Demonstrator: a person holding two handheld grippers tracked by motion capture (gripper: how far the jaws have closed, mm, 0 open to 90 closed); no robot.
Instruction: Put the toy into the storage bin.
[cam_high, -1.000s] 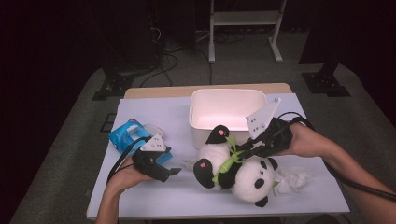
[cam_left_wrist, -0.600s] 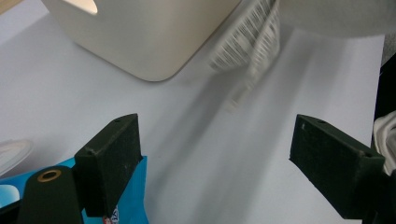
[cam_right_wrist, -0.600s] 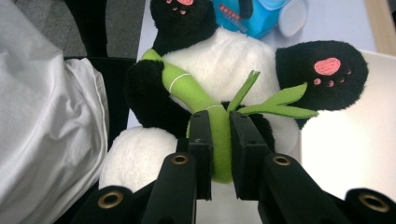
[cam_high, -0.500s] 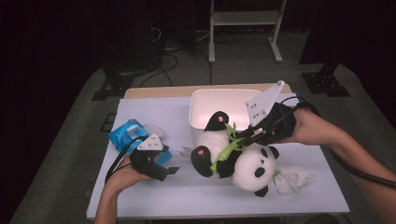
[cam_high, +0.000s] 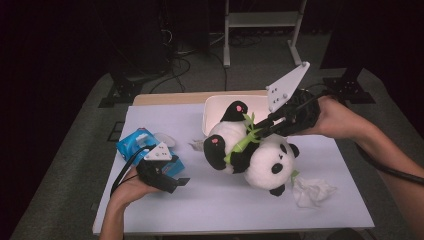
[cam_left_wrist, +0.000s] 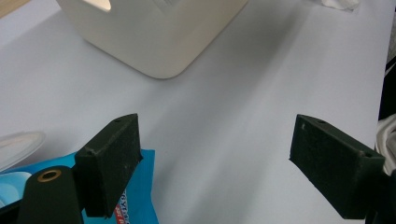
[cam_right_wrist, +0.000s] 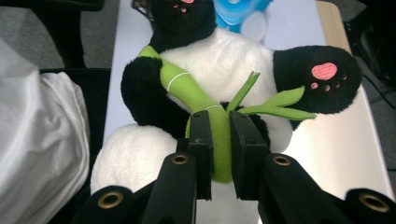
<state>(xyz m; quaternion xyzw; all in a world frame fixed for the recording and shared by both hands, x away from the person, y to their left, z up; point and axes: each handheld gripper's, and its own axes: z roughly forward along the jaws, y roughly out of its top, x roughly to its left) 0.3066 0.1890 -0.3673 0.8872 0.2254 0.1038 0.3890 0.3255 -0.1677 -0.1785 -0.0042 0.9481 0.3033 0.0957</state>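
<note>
High view, left gripper (cam_high: 181, 181): rests low on the table (cam_high: 240, 210) at its near left, jaws spread wide with nothing between them.
Blue packet (cam_high: 137, 145): lies just beside that gripper.
Crumpled tissue (cam_high: 312, 192): near right.
Panda plush (cam_high: 250, 155): mid-table, tilted, feet toward the white bin (cam_high: 212, 107).
Right gripper (cam_right_wrist: 219, 140): jaws pinching the plush's green bamboo stalk (cam_right_wrist: 212, 121).

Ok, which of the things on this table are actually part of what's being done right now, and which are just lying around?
In hand:
- panda plush, gripped by its green bamboo stalk
- right gripper, shut on the stalk
- white bin, right behind the panda, probably where it goes

Lying about:
- blue wipes pack
- crumpled tissue
- left gripper, open, holding nothing
</note>
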